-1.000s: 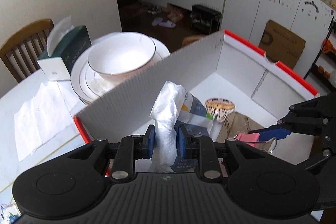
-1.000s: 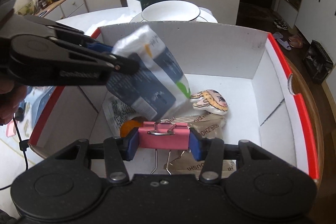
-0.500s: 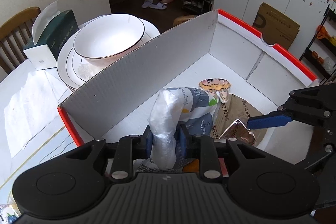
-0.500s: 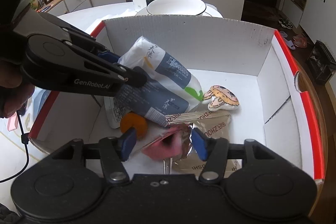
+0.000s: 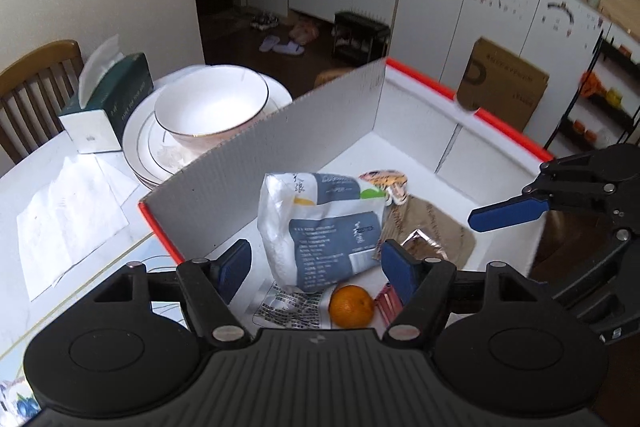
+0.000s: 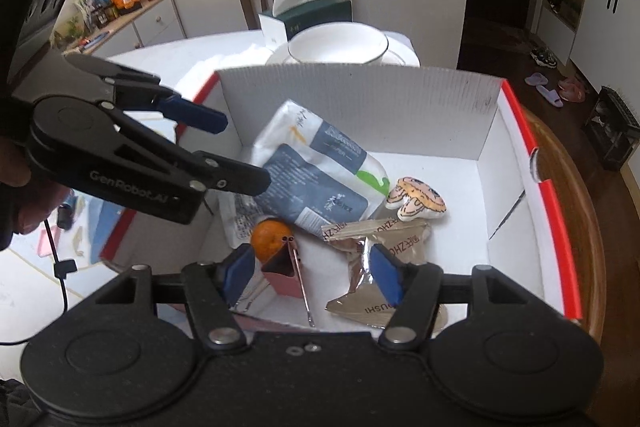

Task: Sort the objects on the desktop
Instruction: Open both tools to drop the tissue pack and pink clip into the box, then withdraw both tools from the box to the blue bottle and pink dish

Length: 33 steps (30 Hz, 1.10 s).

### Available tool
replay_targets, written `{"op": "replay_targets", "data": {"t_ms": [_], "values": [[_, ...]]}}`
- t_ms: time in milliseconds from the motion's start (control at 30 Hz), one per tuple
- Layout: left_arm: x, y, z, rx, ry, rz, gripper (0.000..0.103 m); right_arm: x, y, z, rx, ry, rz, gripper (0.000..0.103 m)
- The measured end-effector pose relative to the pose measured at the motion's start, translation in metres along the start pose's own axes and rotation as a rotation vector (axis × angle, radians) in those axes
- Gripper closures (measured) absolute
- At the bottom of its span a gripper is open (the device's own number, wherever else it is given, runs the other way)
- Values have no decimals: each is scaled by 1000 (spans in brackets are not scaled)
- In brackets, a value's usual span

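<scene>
Left gripper (image 5: pixel 316 259) gapes wide above the tissue pack (image 5: pixel 320 223) in the box (image 5: pixel 256 163); right gripper (image 6: pixel 312 267) wide, holding nothing, over the pink clip (image 6: pixel 286 275)

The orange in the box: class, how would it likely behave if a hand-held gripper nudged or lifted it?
The orange is round, so a nudge would probably roll it, though the tissue pack and pink clip beside it may stop it. Its skin looks firm, so it should hold shape when pinched. It probably feels fairly heavy for its size.
</scene>
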<state>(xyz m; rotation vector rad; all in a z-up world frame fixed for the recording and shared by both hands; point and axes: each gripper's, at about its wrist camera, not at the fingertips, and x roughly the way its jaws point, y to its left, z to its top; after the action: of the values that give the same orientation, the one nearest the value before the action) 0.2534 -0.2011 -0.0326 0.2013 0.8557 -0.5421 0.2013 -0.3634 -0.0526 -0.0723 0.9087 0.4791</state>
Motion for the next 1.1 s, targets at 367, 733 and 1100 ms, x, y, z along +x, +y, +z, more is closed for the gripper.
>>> {"op": "replay_targets", "data": {"t_ms": [367, 733, 1100], "values": [[-61, 2, -24, -42, -141, -24, 32, -33, 22, 4, 2, -94, 15, 40], [-124, 36, -64, -85, -222, -24, 32, -44, 77, 8, -19, -146, 54, 31], [-173, 97, -106, -102, -257, 12, 26, -36, 141, 13, -28, -158, 61, 30]]}}
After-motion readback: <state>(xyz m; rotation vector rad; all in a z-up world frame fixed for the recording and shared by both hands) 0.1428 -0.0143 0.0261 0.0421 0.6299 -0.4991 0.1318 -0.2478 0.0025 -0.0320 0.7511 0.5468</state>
